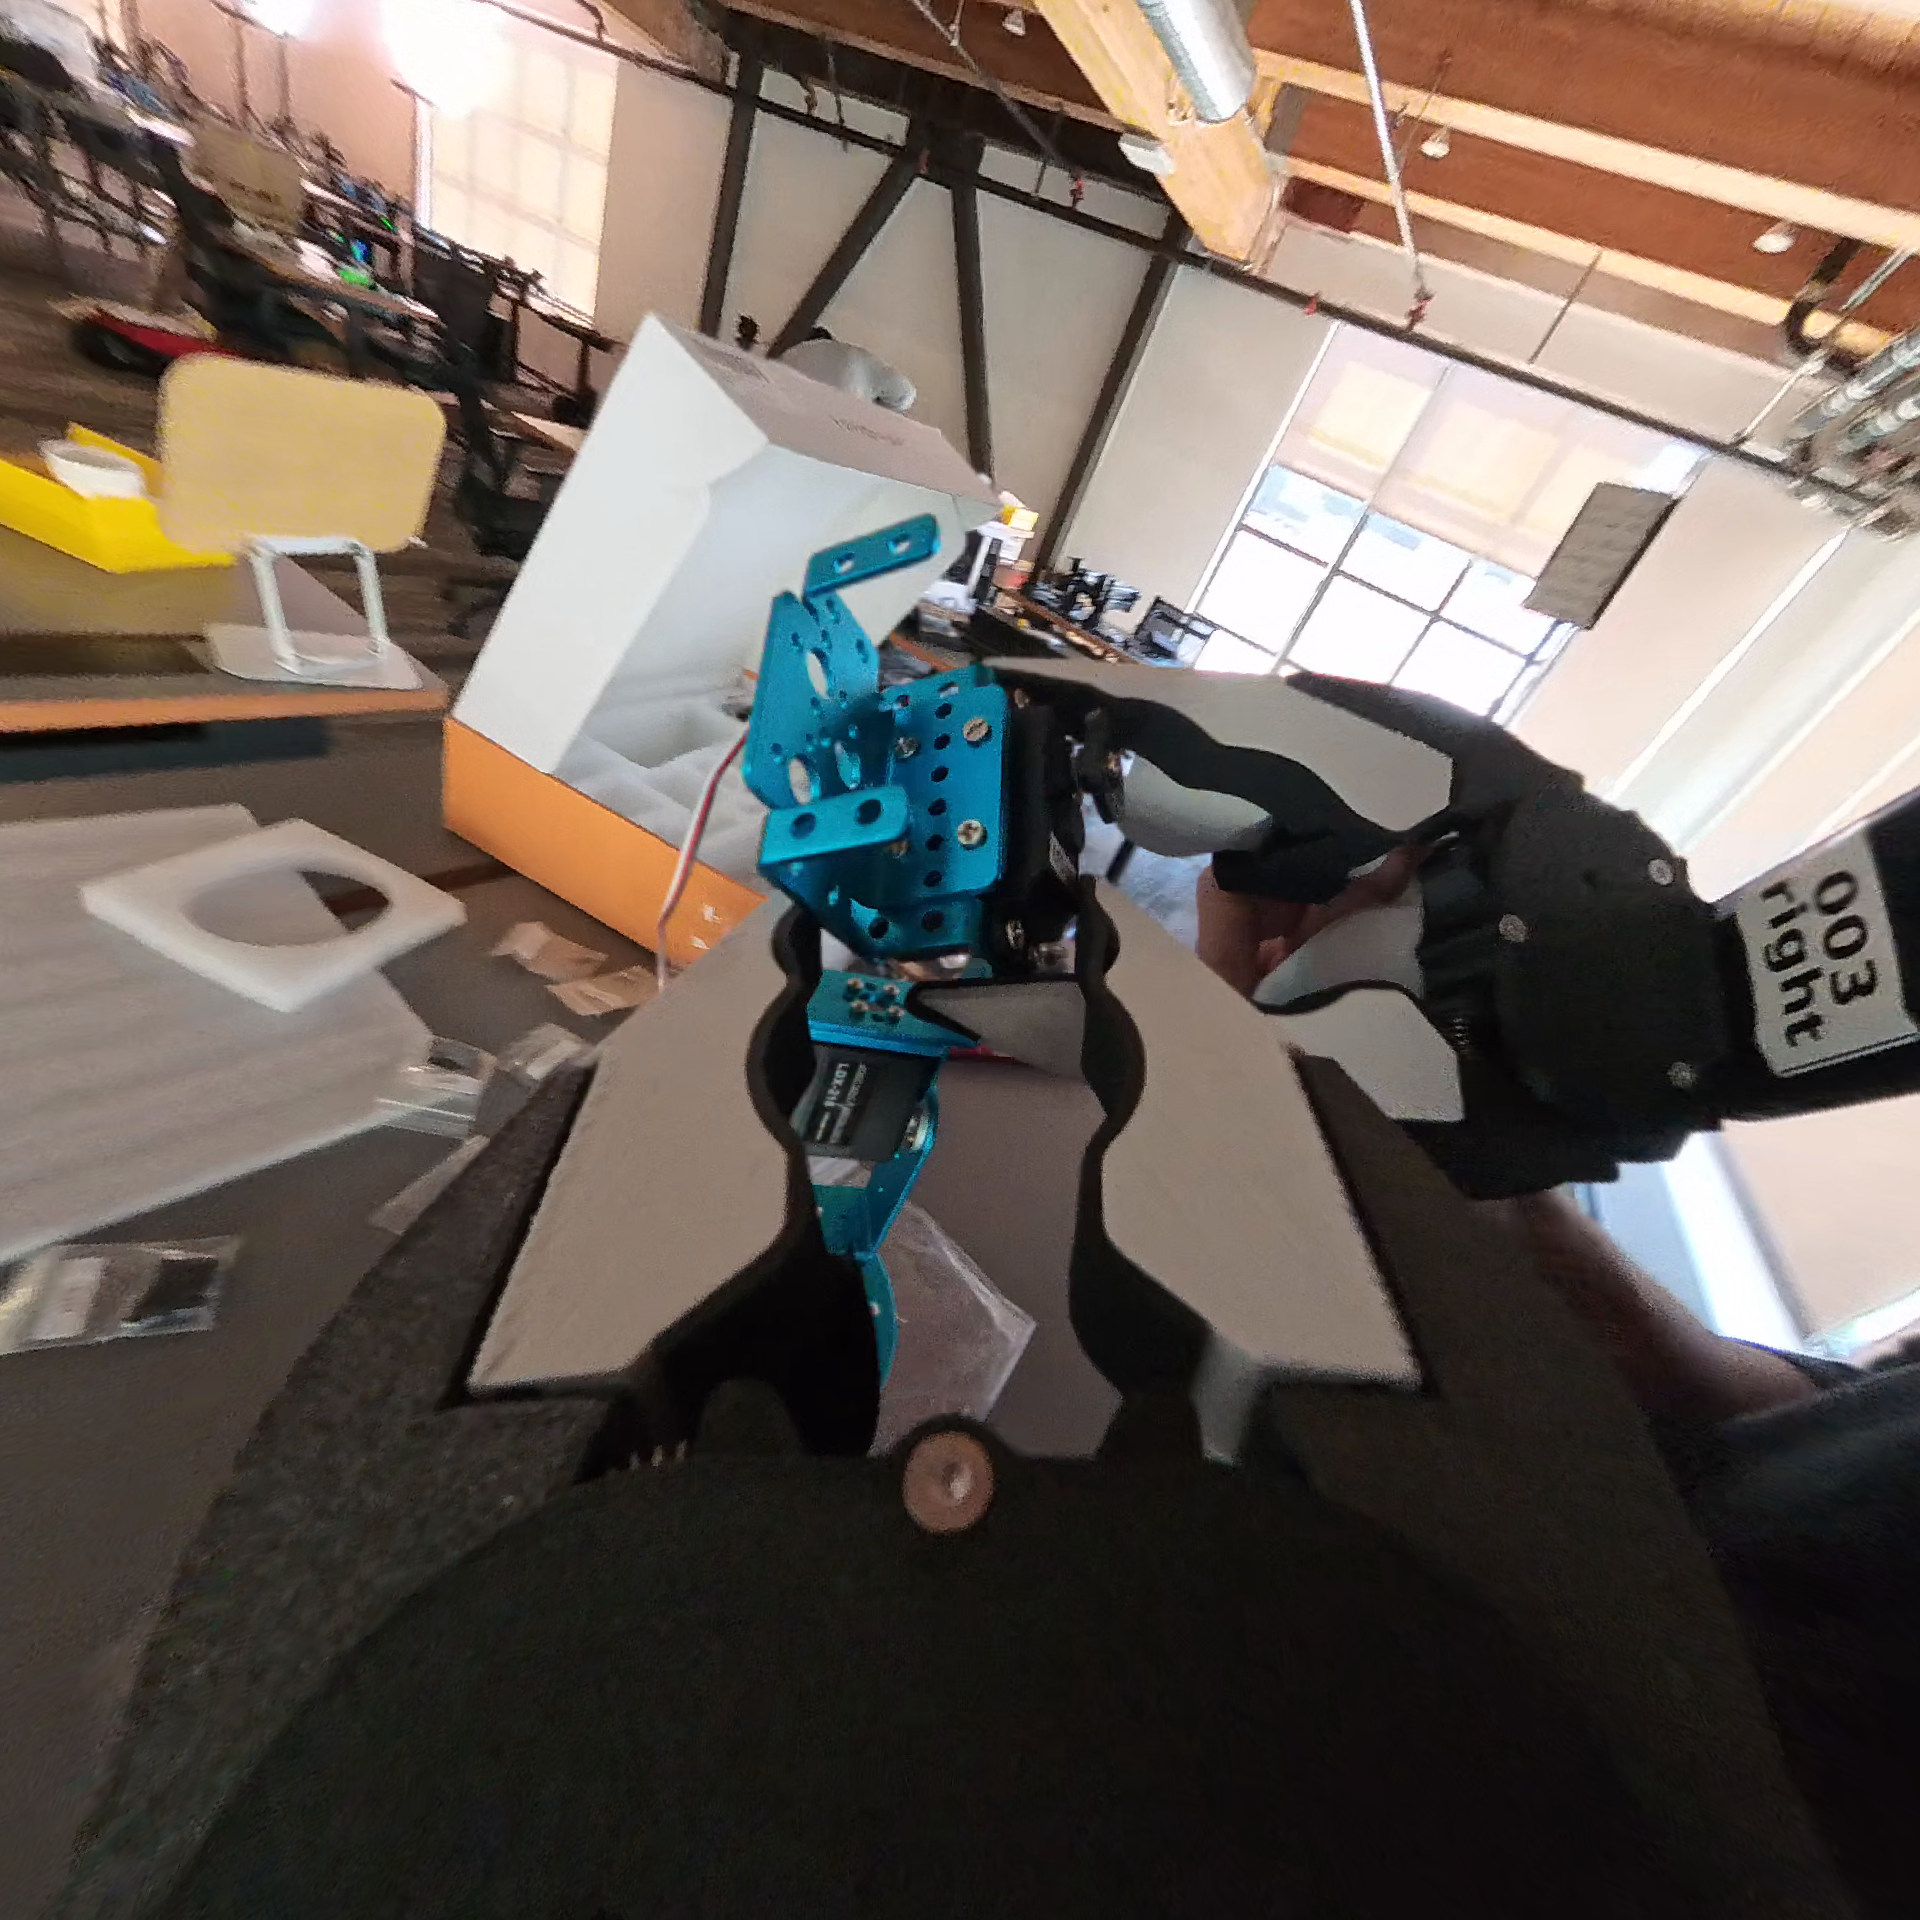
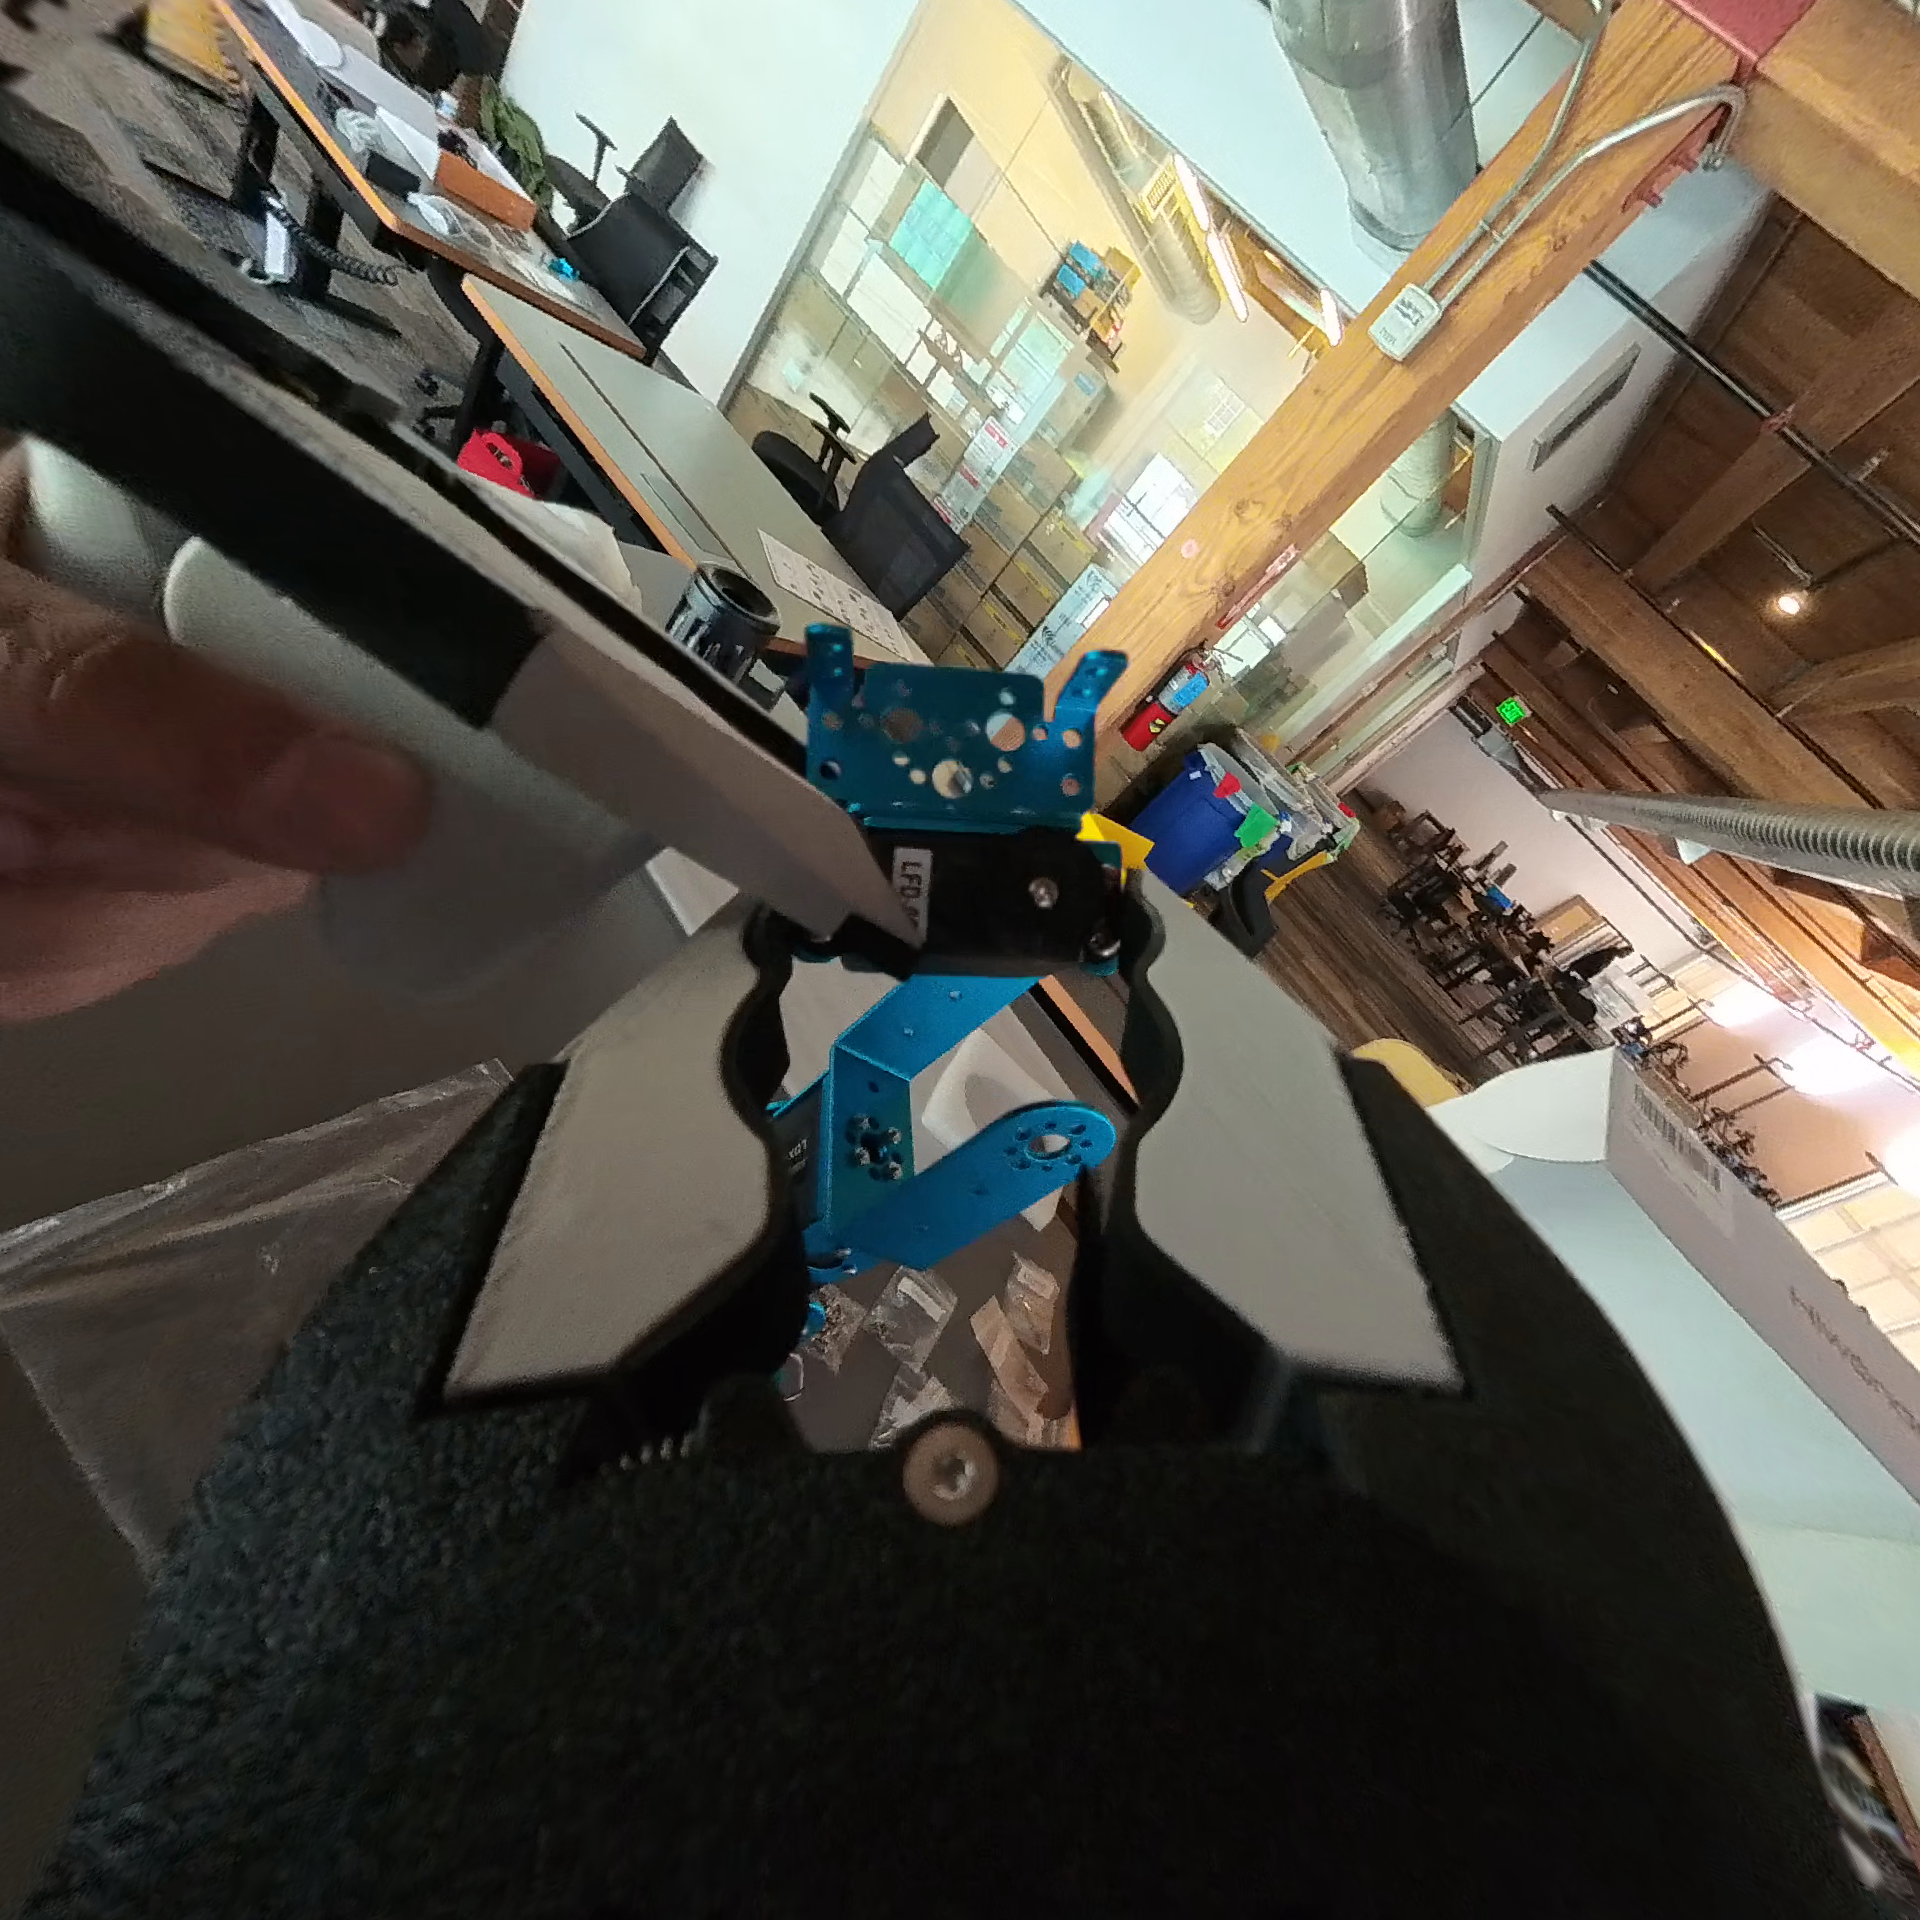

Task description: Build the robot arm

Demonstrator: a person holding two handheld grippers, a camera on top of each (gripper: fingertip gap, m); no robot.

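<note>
A blue metal bracket assembly [image 1: 883, 821] with black servo motors and a thin wire is held in the air between both grippers. My left gripper [image 1: 935, 920] is shut on its lower part, with the blue brackets sticking out past the fingertips. My right gripper [image 1: 997, 842] comes in from the right and clamps the black servo side. In the right wrist view my right gripper [image 2: 951, 925] is shut on the black servo [image 2: 997, 894] under a blue plate [image 2: 935, 748]. One of the left gripper's fingers [image 2: 675, 769] presses the servo from the left; a hand shows behind it.
Below lies a grey table [image 1: 125, 1455] with a white box with an orange base [image 1: 623, 644], a white foam frame [image 1: 270, 904] and several small bags of parts [image 1: 561, 966]. A stand [image 1: 312, 613] and a yellow bin [image 1: 83, 520] are farther left. Clear plastic [image 2: 208, 1247] lies at the left. Left and right tips are no more than a few centimetres apart.
</note>
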